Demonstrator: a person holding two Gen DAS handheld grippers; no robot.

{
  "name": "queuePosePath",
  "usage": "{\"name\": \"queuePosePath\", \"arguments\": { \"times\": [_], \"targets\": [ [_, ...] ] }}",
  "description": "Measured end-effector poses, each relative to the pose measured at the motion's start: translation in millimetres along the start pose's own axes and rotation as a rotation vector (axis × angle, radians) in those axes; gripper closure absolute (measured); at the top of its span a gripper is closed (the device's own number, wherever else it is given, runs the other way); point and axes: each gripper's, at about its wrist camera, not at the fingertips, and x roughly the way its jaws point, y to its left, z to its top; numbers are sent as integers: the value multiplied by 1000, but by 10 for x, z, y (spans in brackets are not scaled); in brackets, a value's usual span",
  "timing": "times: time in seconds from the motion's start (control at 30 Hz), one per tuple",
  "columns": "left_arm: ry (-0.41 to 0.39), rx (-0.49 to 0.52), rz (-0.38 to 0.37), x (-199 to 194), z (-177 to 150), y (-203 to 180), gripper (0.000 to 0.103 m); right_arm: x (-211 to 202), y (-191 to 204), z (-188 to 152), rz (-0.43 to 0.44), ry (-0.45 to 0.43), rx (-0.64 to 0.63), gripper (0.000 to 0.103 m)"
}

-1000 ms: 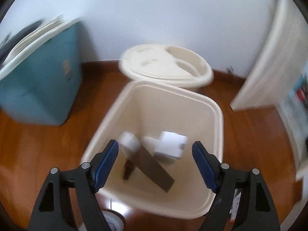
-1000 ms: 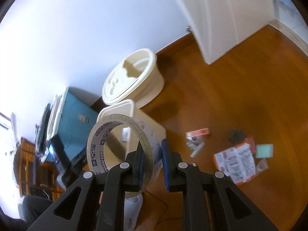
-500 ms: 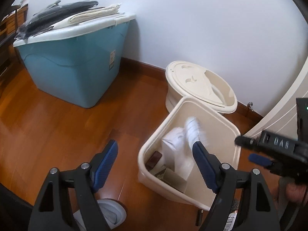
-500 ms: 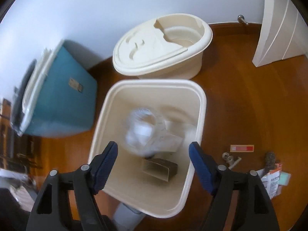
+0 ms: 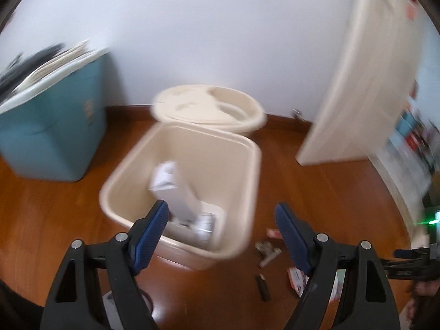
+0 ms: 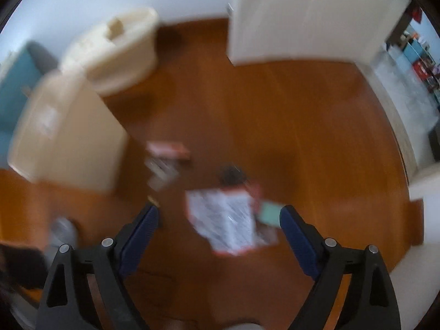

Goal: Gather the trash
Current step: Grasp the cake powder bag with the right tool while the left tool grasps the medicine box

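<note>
Cream plastic forms the open waste bin (image 5: 249, 165) on the wooden floor (image 6: 302, 126), with white paper trash (image 5: 176, 189) piled inside; any print on it is too blurred to read. Left gripper (image 5: 221, 225) hangs over the bin's near rim, jaws wide and empty. Right gripper (image 6: 220, 222), jaws just opened and empty, points at a printed red-edged wrapper (image 6: 228, 220) lying beside a teal card (image 6: 271, 214), its lettering illegible.

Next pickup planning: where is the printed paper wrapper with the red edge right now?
In the right wrist view the printed paper wrapper lies flat on the wooden floor, right of the cream trash bin, with a small green card at its right edge.
</note>
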Motion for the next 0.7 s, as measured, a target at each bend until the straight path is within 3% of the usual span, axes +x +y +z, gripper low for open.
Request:
{"name": "queuePosePath", "arguments": {
  "times": [0.13,0.3,0.4,0.47,0.53,0.57,0.63,0.7],
  "targets": [
    [34,109,-24,143,-318,-346,23,788,-250,-319,21,63,15,11],
    [78,198,-10,394,-623,-596,23,1596,-143,-434,40,115,-70,11],
    [96,237,-10,530,-759,-723,23,1843,-73,-488,64,121,-106,11],
    [104,266,-10,602,-848,-805,23,1942,-81,-505,30,106,-126,12],
    [123,298,-8,699,-953,-893,23,2001,-122,-512,32,90,-111,26],
    [130,308,-10,744,-993,-923,23,2006,-153,-528,69,84,-88,44],
    [148,340,-21,851,-1110,-1010,23,1915,-230,-579,115,38,-45,49],
    [195,357,-53,998,-1220,-1091,23,1773,-320,-642,177,-5,-2,62]
  ]
}}
